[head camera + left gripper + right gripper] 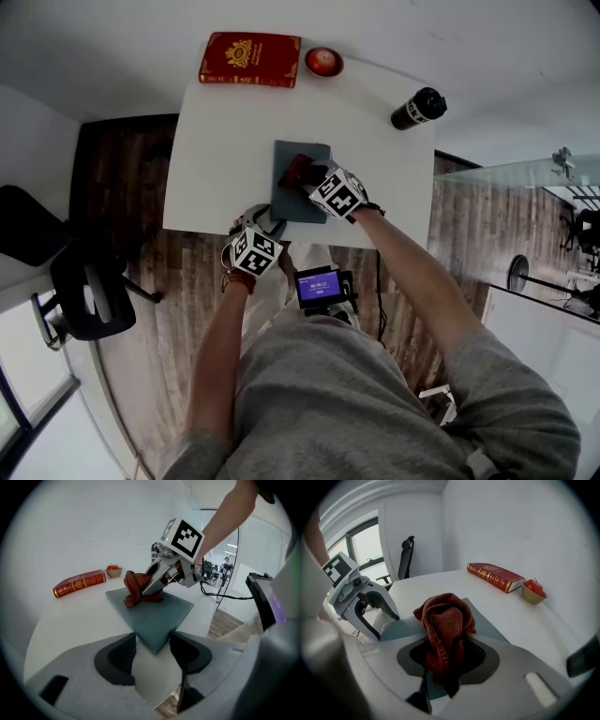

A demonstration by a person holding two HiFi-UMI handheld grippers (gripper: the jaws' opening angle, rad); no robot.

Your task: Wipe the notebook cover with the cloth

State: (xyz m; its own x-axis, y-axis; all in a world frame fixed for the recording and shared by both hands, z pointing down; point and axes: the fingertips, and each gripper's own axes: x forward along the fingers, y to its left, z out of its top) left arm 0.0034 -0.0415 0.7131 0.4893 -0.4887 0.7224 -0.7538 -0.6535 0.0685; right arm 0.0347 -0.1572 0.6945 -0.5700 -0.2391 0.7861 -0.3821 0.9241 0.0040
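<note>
A grey-blue notebook point(302, 192) lies flat on the white table point(225, 150), near its front edge. A crumpled red cloth point(293, 171) rests on the cover's far left part, and my right gripper point(311, 178) is shut on it. In the right gripper view the cloth point(445, 616) bulges out between the jaws over the notebook point(487, 625). My left gripper point(262, 230) sits at the table's front edge by the notebook's near left corner. In the left gripper view that corner point(154, 639) pokes into the gap between the parted jaws.
A red book point(249, 59) and a small bowl holding a red fruit point(323, 62) lie at the table's far edge. A black bottle point(418, 108) lies at the far right. A black office chair point(84, 291) stands left of the table, and a small purple screen point(321, 286) is below its front edge.
</note>
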